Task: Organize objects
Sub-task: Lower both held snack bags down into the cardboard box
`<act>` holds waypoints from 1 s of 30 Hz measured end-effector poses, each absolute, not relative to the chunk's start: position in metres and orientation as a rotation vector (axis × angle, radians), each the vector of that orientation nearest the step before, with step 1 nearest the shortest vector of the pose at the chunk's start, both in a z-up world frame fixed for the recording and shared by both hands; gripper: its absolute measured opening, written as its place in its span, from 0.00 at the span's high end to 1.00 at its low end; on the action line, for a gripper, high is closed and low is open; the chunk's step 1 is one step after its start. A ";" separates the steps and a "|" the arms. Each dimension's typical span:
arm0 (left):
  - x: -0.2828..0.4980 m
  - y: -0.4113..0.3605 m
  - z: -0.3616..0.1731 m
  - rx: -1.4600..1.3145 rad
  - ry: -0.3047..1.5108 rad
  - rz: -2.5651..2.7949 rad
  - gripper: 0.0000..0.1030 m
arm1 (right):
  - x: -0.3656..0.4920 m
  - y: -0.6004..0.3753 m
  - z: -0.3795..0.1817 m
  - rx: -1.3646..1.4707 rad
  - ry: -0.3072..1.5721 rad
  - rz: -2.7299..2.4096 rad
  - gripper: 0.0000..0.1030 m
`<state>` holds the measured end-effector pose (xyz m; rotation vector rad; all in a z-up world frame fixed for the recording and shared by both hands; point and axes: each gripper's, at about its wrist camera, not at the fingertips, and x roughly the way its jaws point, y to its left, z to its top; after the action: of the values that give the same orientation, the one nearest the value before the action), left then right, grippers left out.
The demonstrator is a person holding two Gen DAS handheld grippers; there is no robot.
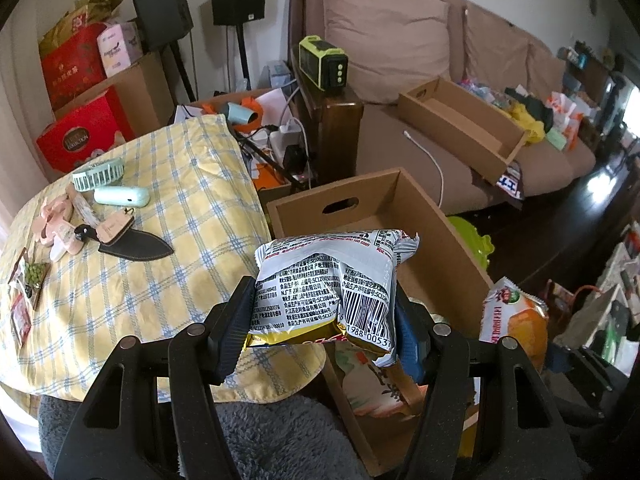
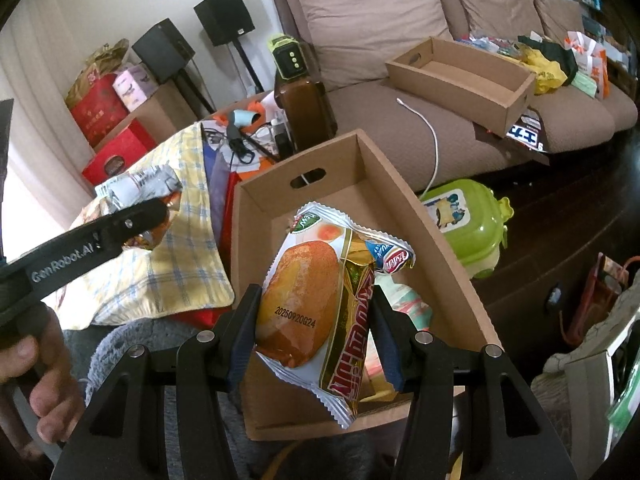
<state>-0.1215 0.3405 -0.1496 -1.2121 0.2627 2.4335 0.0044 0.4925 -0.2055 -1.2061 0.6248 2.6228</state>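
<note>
My left gripper (image 1: 322, 330) is shut on a silver snack packet (image 1: 328, 288) with a barcode and a yellow edge, held over the near left corner of an open cardboard box (image 1: 452, 252). My right gripper (image 2: 310, 338) is shut on two packets at once: a bread packet (image 2: 298, 304) showing an orange bun and a gold and red wrapper (image 2: 354, 320). They hang over the same cardboard box (image 2: 256, 216), where other packets (image 2: 408, 300) lie. The left gripper (image 2: 100, 236) with its silver packet (image 2: 136, 184) appears at the left of the right wrist view, with a hand (image 2: 28, 368) below it.
A yellow checked cloth (image 1: 180, 208) on the left carries a mint fan (image 1: 98, 178), a dark sheath (image 1: 140, 246) and small packets (image 1: 32, 276). A brown sofa (image 1: 420, 40) behind holds a second cardboard box (image 1: 460, 120) and clutter. A green toy case (image 2: 468, 224) lies on the dark floor.
</note>
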 end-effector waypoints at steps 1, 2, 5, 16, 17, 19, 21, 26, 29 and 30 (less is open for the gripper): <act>-0.121 0.340 -0.150 -1.214 0.264 2.434 0.42 | 0.005 0.493 -0.206 -1.208 0.627 2.621 0.48; -0.122 0.340 -0.151 -1.216 0.264 2.435 0.42 | 0.005 0.494 -0.207 -1.209 0.628 2.618 0.48; -0.123 0.340 -0.152 -1.219 0.261 2.435 0.42 | 0.007 0.500 -0.210 -1.212 0.637 2.600 0.48; -0.124 0.348 -0.155 -1.232 0.290 2.403 0.42 | 0.010 0.514 -0.223 -1.238 0.671 2.552 0.48; -0.123 0.349 -0.155 -1.230 0.292 2.402 0.42 | 0.011 0.515 -0.224 -1.239 0.674 2.549 0.48; -0.124 0.351 -0.156 -1.236 0.298 2.392 0.42 | 0.011 0.516 -0.227 -1.244 0.678 2.540 0.48; -0.123 0.353 -0.158 -1.237 0.306 2.383 0.42 | 0.012 0.518 -0.230 -1.250 0.685 2.531 0.48; -0.119 0.362 -0.162 -1.235 0.332 2.360 0.42 | 0.012 0.523 -0.240 -1.269 0.707 2.504 0.48; -0.118 0.369 -0.166 -1.241 0.350 2.336 0.42 | 0.011 0.525 -0.246 -1.286 0.718 2.492 0.48; -0.118 0.371 -0.167 -1.246 0.356 2.326 0.42 | 0.011 0.525 -0.248 -1.292 0.720 2.488 0.48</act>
<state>-0.1180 0.3713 -0.1675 -1.2459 0.3563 2.3256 0.0108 0.5249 -0.2483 -1.2916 0.7197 2.4878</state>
